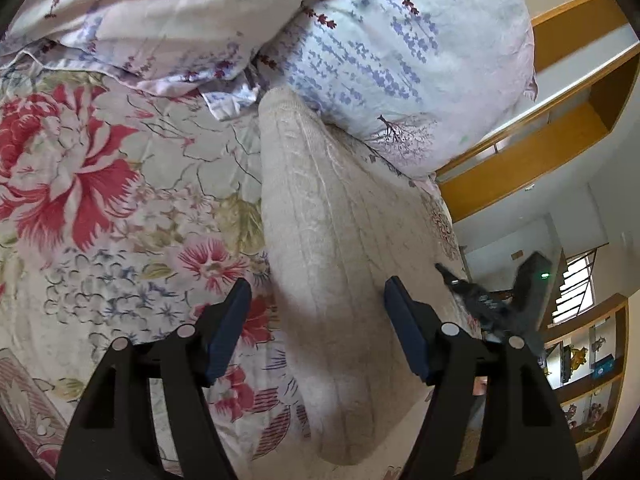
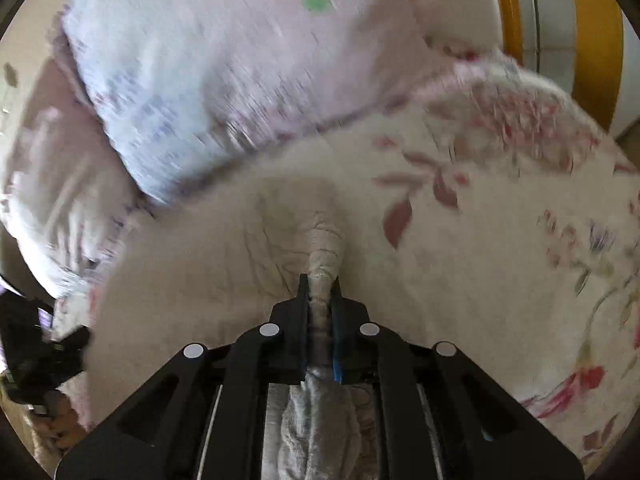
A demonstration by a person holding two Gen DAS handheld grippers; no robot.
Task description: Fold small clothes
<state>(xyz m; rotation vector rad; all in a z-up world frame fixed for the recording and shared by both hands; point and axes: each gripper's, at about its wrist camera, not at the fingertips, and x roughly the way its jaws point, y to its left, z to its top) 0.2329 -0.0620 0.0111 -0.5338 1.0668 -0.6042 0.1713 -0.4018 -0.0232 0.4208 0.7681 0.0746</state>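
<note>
A beige knitted garment (image 1: 320,240) lies in a long folded strip on the flowered bedsheet (image 1: 100,184), running away from me toward the pillows. My left gripper (image 1: 318,292) is open above its near part, one finger on each side, holding nothing. My right gripper (image 2: 322,284) is shut on a bunched edge of the same beige garment (image 2: 324,248), which is pinched between the fingers and trails back under them. The right gripper also shows at the right in the left wrist view (image 1: 480,300). The right wrist view is blurred by motion.
Two pale pillows with blue and purple print (image 1: 400,48) lie at the head of the bed, touching the garment's far end. A wooden headboard and shelves (image 1: 560,120) stand to the right. The bed's edge runs close along the garment's right side.
</note>
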